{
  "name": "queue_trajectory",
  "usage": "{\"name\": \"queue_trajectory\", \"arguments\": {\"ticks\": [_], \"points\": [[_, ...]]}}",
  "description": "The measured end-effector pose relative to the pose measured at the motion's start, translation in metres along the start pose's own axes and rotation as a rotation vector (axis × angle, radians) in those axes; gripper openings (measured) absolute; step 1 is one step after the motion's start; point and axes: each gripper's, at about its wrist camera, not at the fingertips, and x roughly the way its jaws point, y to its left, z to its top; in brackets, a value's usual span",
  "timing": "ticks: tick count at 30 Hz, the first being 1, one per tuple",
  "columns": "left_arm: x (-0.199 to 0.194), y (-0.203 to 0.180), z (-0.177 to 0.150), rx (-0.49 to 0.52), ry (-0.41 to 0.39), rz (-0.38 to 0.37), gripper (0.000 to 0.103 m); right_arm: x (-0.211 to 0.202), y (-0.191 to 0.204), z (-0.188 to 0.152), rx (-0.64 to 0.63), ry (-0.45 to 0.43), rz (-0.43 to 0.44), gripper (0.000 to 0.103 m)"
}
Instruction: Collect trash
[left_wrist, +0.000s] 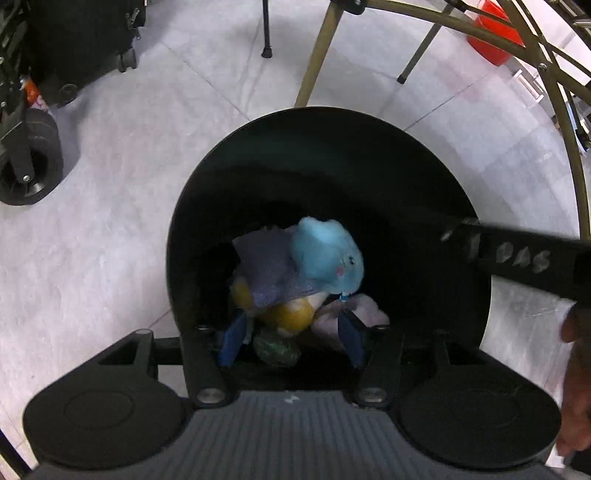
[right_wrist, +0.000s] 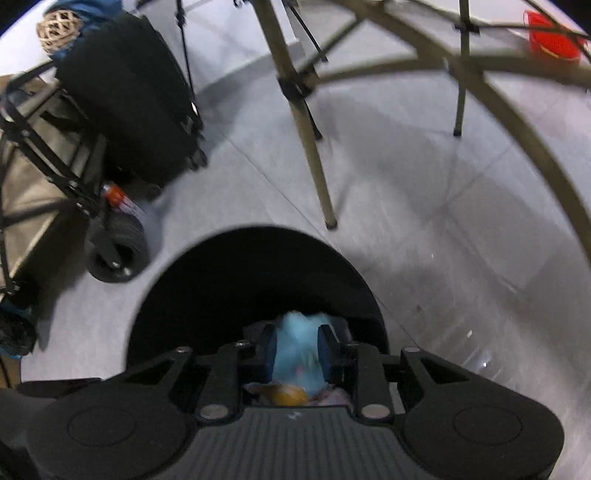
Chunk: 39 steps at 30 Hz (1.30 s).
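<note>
Between the right claw (right_wrist: 297, 356) pads sits a blue plush (right_wrist: 295, 350).

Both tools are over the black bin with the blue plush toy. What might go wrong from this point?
1. The right tool has its pads either side of the blue plush; blur hides whether they grip, so it may snag instead of dropping.
2. The left tool stands open low inside the bin and could catch the purple cloth on leaving.
3. The two tools are close and may collide.

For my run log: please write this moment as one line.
left gripper: open over black bin | right gripper: around blue plush, grip unclear | bin: holds items
</note>
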Motion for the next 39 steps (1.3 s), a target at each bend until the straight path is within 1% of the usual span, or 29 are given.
{"name": "queue_trajectory", "arguments": {"ticks": [1, 2, 4, 5, 7, 11, 13, 15, 18, 21, 23, 25, 29, 32, 34, 36, 39], "points": [[0.000, 0.000, 0.001, 0.001, -0.013, 0.007, 0.067, 0.005, -0.002, -0.002, -0.003, 0.010, -0.005, 0.030], [-0.001, -0.002, 0.001, 0.003, -0.022, 0.017, 0.070, 0.010, -0.003, -0.004, -0.009, 0.022, -0.010, 0.031], [-0.001, -0.003, 0.002, 0.009, -0.029, 0.042, 0.070, 0.018, 0.000, -0.005, -0.023, 0.035, -0.028, 0.037], [-0.002, -0.005, 0.001, 0.015, -0.030, 0.048, 0.070, 0.020, 0.000, -0.006, -0.026, 0.044, -0.039, 0.037], [-0.002, -0.006, 0.002, 0.028, -0.030, 0.063, 0.070, 0.019, 0.002, -0.006, -0.032, 0.044, -0.034, 0.044], [-0.019, -0.003, 0.000, 0.029, -0.058, 0.080, 0.070, 0.006, 0.004, -0.005, -0.028, 0.022, -0.019, 0.045], [-0.037, -0.004, -0.002, 0.043, -0.098, 0.097, 0.070, -0.011, 0.008, -0.004, -0.039, -0.003, -0.013, 0.045], [-0.060, -0.003, -0.006, 0.040, -0.151, 0.095, 0.070, -0.032, 0.012, -0.005, -0.052, -0.029, -0.005, 0.045], [-0.101, -0.004, -0.014, 0.037, -0.230, 0.099, 0.070, -0.071, 0.021, -0.008, -0.084, -0.084, 0.002, 0.047], [-0.142, -0.011, -0.025, 0.036, -0.301, 0.112, 0.071, -0.120, 0.030, -0.013, -0.120, -0.155, 0.004, 0.049], [-0.170, -0.018, -0.033, 0.035, -0.342, 0.112, 0.071, -0.157, 0.033, -0.018, -0.144, -0.215, 0.008, 0.050], [-0.199, -0.027, -0.044, 0.042, -0.402, 0.107, 0.072, -0.199, 0.034, -0.024, -0.172, -0.285, 0.012, 0.057], [-0.266, -0.054, -0.069, 0.076, -0.550, 0.116, 0.075, -0.282, 0.034, -0.044, -0.200, -0.417, -0.005, 0.061], [-0.310, -0.080, -0.092, 0.121, -0.658, 0.107, 0.080, -0.344, 0.030, -0.066, -0.219, -0.514, -0.035, 0.070], [-0.336, -0.098, -0.111, 0.147, -0.742, 0.084, 0.084, -0.383, 0.026, -0.085, -0.237, -0.587, -0.086, 0.077], [-0.359, -0.114, -0.128, 0.171, -0.806, 0.057, 0.086, -0.420, 0.018, -0.107, -0.231, -0.656, -0.113, 0.083], [-0.389, -0.137, -0.153, 0.220, -0.894, 0.025, 0.095, -0.468, 0.003, -0.138, -0.215, -0.737, -0.165, 0.087]]}}
